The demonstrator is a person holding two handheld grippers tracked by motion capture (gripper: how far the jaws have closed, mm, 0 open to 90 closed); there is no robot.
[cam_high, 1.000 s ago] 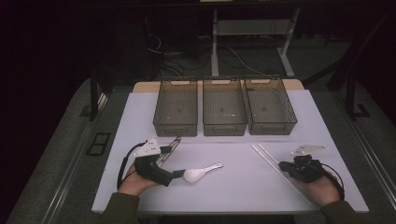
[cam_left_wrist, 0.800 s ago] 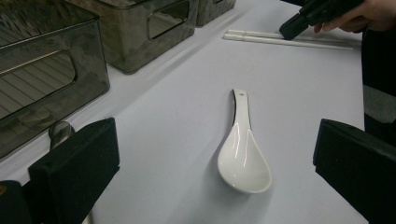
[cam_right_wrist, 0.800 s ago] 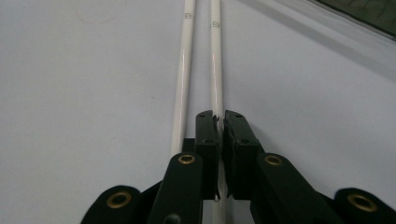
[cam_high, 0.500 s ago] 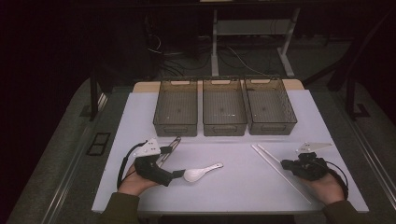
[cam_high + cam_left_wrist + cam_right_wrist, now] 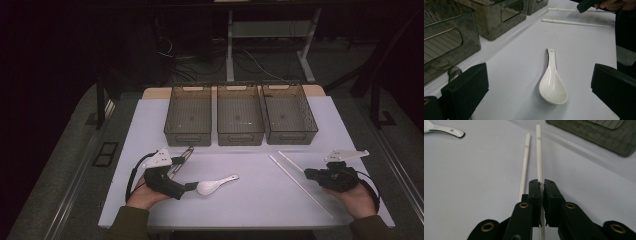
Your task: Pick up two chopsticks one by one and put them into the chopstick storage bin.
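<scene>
A white ceramic spoon [image 5: 216, 184] lies on the white table top, its bowl toward my left gripper [image 5: 185, 179]. In the left gripper view the spoon [image 5: 552, 85] sits on the surface between the wide-apart jaws of that open gripper [image 5: 539, 85], touching neither pad. Two white chopsticks [image 5: 299, 184] lie at the right. My right gripper [image 5: 308, 173] is low over them. In the right gripper view its jaws [image 5: 541, 185] are shut on the right-hand chopstick [image 5: 538, 152], while the other chopstick [image 5: 525, 162] lies free beside it.
Three dark see-through bins [image 5: 189, 117] [image 5: 240, 117] [image 5: 290, 117] stand in a row at the back of the table. A metal utensil [image 5: 182, 155] lies just beyond my left gripper. The table's front edge [image 5: 250, 224] is close to both hands.
The right gripper has shifted slightly to the right along the chopsticks. The left gripper and the spoon have stayed put.
</scene>
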